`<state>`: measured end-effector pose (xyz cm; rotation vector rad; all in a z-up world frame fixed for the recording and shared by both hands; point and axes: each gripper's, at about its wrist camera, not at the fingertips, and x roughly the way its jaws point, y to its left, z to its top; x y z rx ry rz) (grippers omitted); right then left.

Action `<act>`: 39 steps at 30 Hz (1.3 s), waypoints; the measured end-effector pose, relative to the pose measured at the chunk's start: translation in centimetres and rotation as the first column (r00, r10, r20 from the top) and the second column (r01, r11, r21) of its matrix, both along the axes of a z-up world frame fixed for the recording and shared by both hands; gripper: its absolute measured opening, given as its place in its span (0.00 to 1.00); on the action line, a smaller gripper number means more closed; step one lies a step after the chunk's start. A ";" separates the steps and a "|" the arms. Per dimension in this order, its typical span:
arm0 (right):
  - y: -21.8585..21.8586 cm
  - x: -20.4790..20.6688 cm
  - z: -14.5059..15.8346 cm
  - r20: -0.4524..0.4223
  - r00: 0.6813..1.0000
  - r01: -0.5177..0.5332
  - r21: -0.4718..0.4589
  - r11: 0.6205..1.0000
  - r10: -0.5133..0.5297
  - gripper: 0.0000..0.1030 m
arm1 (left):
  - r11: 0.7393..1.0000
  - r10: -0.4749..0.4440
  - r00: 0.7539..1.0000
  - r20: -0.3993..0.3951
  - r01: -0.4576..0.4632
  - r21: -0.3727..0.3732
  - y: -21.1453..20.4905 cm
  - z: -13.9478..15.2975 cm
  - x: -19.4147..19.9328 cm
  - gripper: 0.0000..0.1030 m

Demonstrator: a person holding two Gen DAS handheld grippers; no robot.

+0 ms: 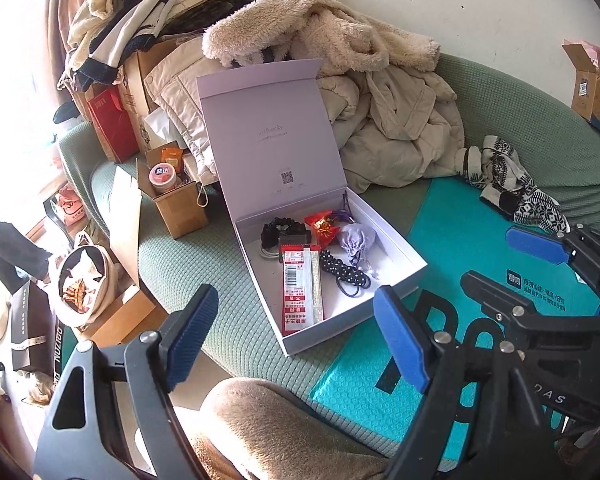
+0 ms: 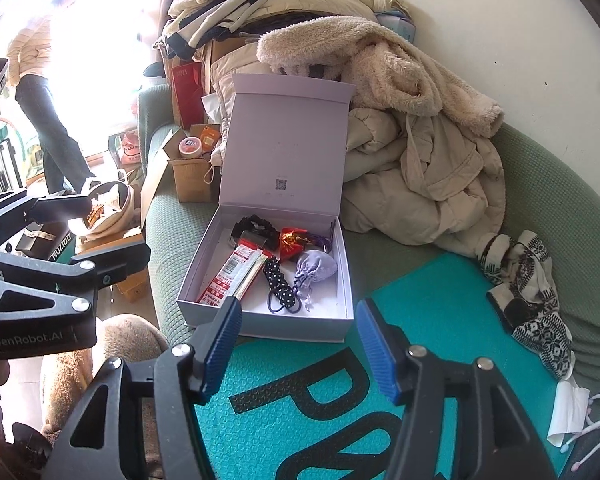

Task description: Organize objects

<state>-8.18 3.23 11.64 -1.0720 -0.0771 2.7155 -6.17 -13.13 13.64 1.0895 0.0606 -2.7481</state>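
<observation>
Both grippers, left (image 1: 296,340) and right (image 2: 296,350), hover with jaws spread and empty before the open box (image 2: 346,280) on the sofa (image 2: 168,216).

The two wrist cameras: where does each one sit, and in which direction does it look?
Left wrist: sits on the left gripper, looks forward and down at the open white box on the sofa; its own open fingers show, with the right gripper at right.
Right wrist: sits on the right gripper, faces the same white box across the teal mat; its open fingers show, with the left gripper at left.
Shared: box, mat, beige coats.
</observation>
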 end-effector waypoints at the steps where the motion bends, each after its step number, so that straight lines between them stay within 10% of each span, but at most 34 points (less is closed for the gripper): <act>1: -0.1 0.1 -0.2 0.004 1.000 0.001 0.005 1.000 -0.001 0.59 | 1.000 0.003 1.000 0.004 -0.003 0.002 0.0 -0.1 0.2 0.79; 39: -0.3 0.4 -2.3 0.047 0.999 0.021 0.006 1.000 -0.021 0.59 | 0.997 0.048 0.992 0.114 -0.054 0.050 -2.0 -4.0 1.6 0.83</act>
